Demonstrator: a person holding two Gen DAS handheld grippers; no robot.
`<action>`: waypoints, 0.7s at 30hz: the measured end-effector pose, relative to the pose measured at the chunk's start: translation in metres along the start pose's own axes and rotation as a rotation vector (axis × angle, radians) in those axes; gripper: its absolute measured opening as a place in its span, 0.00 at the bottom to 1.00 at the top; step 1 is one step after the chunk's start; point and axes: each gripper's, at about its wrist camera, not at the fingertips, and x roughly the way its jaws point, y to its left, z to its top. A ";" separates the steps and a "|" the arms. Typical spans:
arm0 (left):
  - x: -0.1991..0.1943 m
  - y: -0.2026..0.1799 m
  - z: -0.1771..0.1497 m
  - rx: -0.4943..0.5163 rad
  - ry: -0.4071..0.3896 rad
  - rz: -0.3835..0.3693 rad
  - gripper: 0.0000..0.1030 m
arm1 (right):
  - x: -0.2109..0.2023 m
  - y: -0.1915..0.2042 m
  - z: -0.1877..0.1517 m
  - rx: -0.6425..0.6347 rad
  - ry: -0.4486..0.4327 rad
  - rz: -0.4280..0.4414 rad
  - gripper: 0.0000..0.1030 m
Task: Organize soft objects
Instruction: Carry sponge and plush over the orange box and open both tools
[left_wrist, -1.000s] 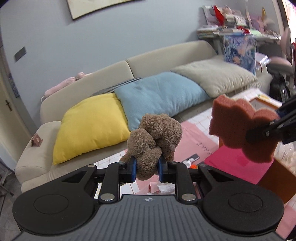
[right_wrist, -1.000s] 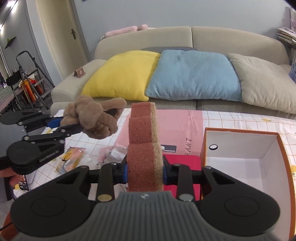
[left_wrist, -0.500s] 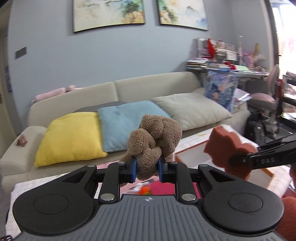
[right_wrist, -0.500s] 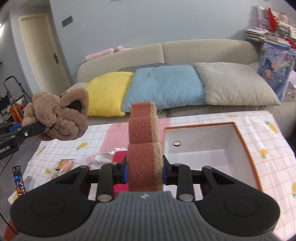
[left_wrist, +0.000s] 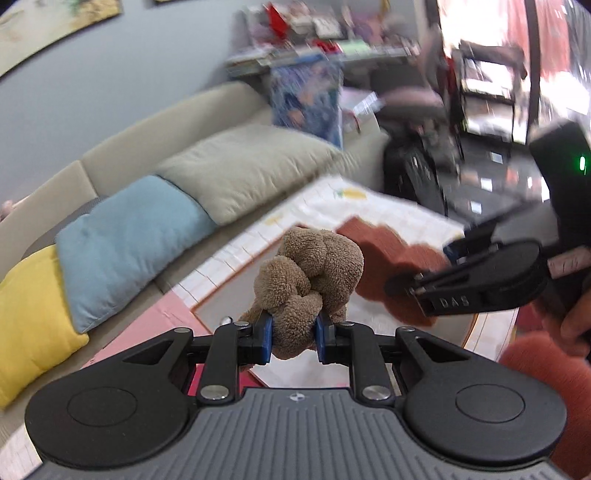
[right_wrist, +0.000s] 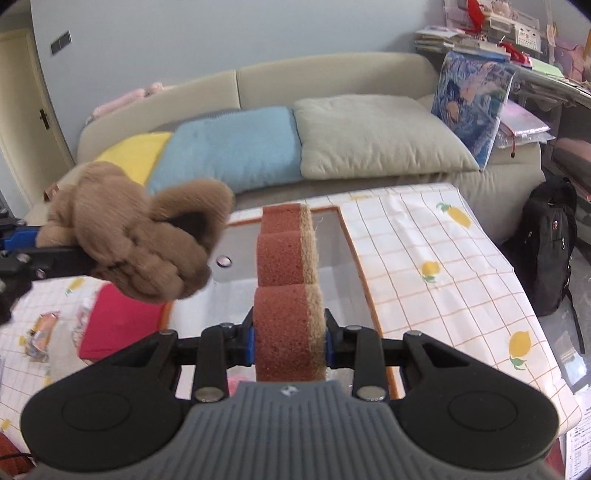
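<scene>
My left gripper (left_wrist: 293, 338) is shut on a brown plush toy (left_wrist: 308, 273) and holds it in the air. The same plush toy (right_wrist: 136, 240) shows at the left of the right wrist view, over the near left corner of the box. My right gripper (right_wrist: 290, 341) is shut on a red-brown sponge (right_wrist: 288, 273) with a tan scouring side. The sponge (left_wrist: 388, 258) also shows in the left wrist view, to the right of the plush. Both are held above an open white box with an orange rim (right_wrist: 356, 251) on the table.
The table has a white cloth with lemon prints (right_wrist: 443, 258). A red flat item (right_wrist: 118, 321) and small wrappers (right_wrist: 40, 330) lie left of the box. A sofa with yellow, blue and beige cushions (right_wrist: 369, 136) stands behind. A black backpack (right_wrist: 550, 243) sits at the right.
Both grippers have moved right and forward with their loads, so the box now lies directly beneath them. The left view has swung right and is blurred by motion.
</scene>
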 end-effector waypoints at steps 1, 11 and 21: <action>0.012 -0.006 -0.001 0.024 0.026 -0.003 0.24 | 0.007 -0.001 0.000 -0.005 0.013 -0.002 0.31; 0.070 -0.021 -0.014 0.218 0.196 0.042 0.25 | 0.072 -0.012 0.002 0.074 0.138 0.078 0.31; 0.081 -0.024 -0.025 0.333 0.253 -0.052 0.47 | 0.115 -0.010 0.001 0.162 0.237 0.125 0.32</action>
